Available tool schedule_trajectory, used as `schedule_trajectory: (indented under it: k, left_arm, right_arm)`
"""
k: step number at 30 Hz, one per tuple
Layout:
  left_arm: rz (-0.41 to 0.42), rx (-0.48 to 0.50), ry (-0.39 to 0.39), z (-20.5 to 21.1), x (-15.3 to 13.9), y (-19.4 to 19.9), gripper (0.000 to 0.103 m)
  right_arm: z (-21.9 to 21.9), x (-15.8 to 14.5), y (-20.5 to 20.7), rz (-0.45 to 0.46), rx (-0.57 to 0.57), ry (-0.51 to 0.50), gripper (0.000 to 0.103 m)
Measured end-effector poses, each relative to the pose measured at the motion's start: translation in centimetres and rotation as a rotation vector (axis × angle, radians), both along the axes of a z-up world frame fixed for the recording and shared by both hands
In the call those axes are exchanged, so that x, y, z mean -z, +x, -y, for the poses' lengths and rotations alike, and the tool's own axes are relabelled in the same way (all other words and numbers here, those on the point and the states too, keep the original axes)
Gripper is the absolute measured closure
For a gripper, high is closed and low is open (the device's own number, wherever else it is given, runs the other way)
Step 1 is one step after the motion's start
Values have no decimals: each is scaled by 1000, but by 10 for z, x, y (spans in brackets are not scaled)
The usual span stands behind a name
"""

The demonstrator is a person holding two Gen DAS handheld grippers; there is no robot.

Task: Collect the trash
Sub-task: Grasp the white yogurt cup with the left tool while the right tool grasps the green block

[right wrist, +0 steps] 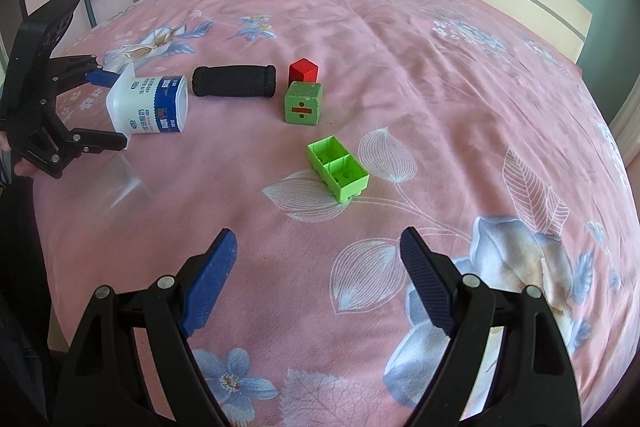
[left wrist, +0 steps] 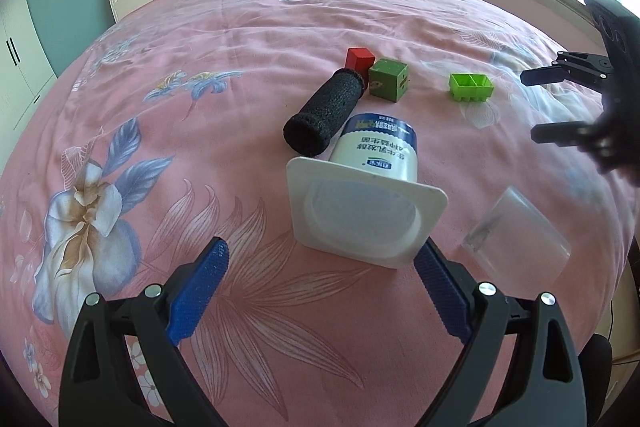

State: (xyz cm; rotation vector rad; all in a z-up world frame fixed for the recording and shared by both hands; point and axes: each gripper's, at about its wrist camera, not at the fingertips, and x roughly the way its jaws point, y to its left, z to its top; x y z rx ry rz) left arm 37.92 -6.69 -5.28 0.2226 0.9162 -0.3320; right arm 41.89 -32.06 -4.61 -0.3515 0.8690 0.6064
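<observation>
Tongs first: my left tongs (left wrist: 322,269) were spread wide around the square mouth of the yogurt cup (left wrist: 370,183), the pads at the rim on either side but not yet pressing on it, as far as I could tell. My right tongs (right wrist: 318,255) were also wide and held nothing, hovering over the bed (right wrist: 440,67) near the green brick (right wrist: 338,169).

I judged the collecting barely begun. The cup lay on its side on the bed, nothing was lifted, and I saw no bin in either view.

Counting outward from the cup:
- one yogurt cup
- one clear plastic cup (left wrist: 516,235), on its side just beside it
- one black foam tube (left wrist: 324,113), touching the yogurt cup's base
- one red cube (right wrist: 303,71)
- one green cube (right wrist: 303,103)
- one green brick

The two cups looked like the trash; the tube I was unsure of.
</observation>
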Motion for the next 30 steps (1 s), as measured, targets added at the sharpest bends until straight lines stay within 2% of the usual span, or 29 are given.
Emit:
schedule_trajectory:
  k: [12, 18, 23, 26, 30]
  left_arm:
    - [-17, 16, 3, 3, 9, 18, 8]
    - [-21, 26, -1, 7, 11, 24, 8]
    - [-29, 33, 3, 9, 13, 30, 8]
    - [-22, 37, 11, 11, 14, 30, 8]
    - [-24, 42, 13, 14, 16, 33, 9]
  right_arm:
    - [-8, 11, 35, -15, -13, -6, 29]
    - [-21, 16, 51, -30, -46, -24, 37]
    - [-25, 19, 58, -41, -59, -25, 47]
    - [-26, 21, 61, -47, -64, -26, 49]
    - [-27, 23, 65, -52, -71, -24, 55]
